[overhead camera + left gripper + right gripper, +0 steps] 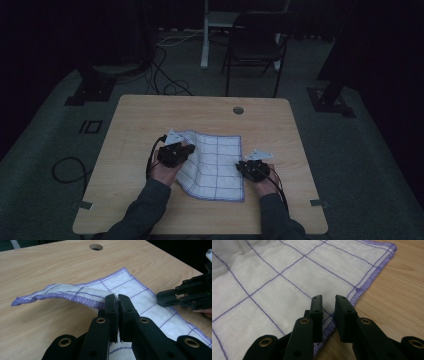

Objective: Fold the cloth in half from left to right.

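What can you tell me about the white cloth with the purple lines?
The cloth is thin white woven fabric with a grid of purple lines and a purple stitched border. It lies mostly flat on the wooden table. The left claw is shut on its edge and lifts that side, so a strip of the border hangs in the air and curls over. The right claw rests at its opposite edge, jaws a little apart, with nothing pinched.

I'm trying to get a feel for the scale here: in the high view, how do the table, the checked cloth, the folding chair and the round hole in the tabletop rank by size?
1. Table
2. Checked cloth and folding chair: they look close, and the chair stands farther off, so I won't rank them.
3. Round hole
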Available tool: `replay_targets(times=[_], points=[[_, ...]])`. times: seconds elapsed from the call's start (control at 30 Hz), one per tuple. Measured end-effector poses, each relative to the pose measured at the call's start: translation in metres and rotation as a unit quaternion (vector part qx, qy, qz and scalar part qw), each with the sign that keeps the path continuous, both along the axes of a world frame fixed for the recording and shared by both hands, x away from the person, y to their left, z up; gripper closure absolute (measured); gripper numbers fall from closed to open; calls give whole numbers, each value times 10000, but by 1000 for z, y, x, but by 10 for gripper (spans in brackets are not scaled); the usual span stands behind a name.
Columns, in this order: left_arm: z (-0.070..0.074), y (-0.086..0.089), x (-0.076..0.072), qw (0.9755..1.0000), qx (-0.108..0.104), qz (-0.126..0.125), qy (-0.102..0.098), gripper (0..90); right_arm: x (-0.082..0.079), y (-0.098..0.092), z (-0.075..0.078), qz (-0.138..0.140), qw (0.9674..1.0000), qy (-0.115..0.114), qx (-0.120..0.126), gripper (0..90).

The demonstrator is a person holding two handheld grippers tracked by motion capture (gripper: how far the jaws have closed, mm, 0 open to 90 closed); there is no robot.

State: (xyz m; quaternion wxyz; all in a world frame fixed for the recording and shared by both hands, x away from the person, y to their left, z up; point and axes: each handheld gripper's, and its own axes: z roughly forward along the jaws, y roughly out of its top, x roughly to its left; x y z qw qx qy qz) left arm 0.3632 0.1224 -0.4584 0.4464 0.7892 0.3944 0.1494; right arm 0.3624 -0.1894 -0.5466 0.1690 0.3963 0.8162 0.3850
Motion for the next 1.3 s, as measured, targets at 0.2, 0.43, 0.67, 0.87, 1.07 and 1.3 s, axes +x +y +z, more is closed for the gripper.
replay_targets(times=[0.2,0.43,0.67,0.87,1.07,1.3], points=[[1,-8,1,10000,12,-91,-5,875,0,0,0,-2,10000,-4,-2,773],[1,-17,1,9999,2,-166,-11,875,0,0,0,3,10000,-10,-5,773],[1,-25,2,9996,30,-271,-8,875,0,0,0,8,10000,-22,-9,772],[1,-33,2,9994,56,-346,-10,875,0,0,0,-1,10000,-5,-2,772],[1,-42,4,9991,73,-426,2,875,0,0,0,-13,10000,3,13,772],[-3,-50,6,9987,128,-501,51,875,0,0,0,-12,10000,-1,12,771]])
